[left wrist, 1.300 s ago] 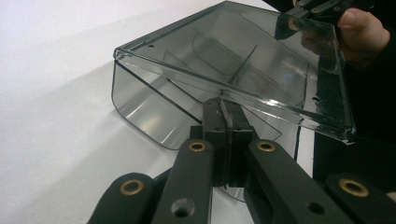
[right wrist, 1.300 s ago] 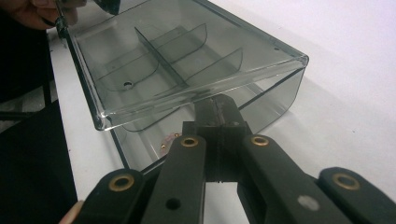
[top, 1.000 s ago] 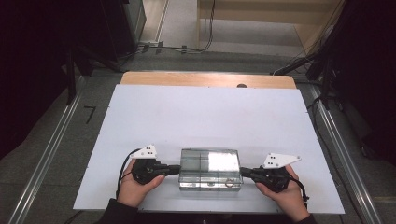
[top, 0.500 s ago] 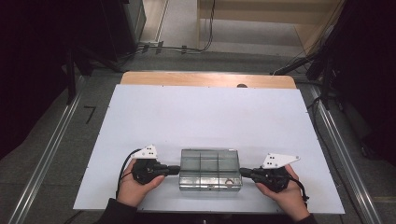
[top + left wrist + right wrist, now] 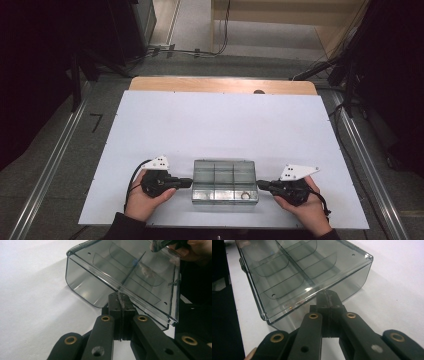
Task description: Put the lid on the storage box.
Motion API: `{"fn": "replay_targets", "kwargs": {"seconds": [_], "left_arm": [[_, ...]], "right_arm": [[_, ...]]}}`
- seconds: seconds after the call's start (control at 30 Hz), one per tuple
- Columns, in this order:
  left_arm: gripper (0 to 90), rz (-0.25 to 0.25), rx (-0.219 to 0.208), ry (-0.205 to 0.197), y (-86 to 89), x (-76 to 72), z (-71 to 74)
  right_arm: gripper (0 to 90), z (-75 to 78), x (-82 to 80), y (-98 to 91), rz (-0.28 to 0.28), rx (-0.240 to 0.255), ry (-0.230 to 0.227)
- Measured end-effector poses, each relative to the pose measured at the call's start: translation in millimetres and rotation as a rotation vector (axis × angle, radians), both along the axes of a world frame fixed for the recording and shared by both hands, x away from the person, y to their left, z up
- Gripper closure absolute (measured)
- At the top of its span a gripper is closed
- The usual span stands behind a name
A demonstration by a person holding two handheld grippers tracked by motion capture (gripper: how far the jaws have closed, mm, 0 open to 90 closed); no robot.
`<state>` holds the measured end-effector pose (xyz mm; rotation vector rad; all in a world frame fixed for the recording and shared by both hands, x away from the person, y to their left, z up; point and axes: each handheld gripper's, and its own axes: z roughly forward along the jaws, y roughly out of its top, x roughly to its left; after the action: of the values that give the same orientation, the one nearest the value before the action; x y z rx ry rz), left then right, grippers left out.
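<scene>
Left gripper with jaws pressed together at the left end of a clear compartment box, box on the white table near its front edge, no readable labels, right gripper with jaws pressed together at the box's right end.

A box with compartments sat on a white sheet near the table's front edge, about midway across. The left gripper lay at the box's left end and the right gripper at its right end, each with closed tips against an end wall. A small ring lay in the front right compartment.
</scene>
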<state>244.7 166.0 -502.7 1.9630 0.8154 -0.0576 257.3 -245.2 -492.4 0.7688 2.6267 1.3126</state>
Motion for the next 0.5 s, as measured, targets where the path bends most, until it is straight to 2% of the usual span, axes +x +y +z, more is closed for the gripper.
{"fn": "replay_targets", "kwargs": {"seconds": [0.33, 0.5], "left_arm": [[90.0, -0.001, 0.004, 0.0, 0.2, 0.2, -0.1], [88.0, 0.015, 0.006, -0.008, 3.1, 0.4, 0.3]], "right_arm": [[87.4, -0.2, 0.3, -0.2, 0.002, -0.004, -0.005], [83.8, 1.1, 0.6, -2.4, -0.015, -0.003, -0.013]]}}
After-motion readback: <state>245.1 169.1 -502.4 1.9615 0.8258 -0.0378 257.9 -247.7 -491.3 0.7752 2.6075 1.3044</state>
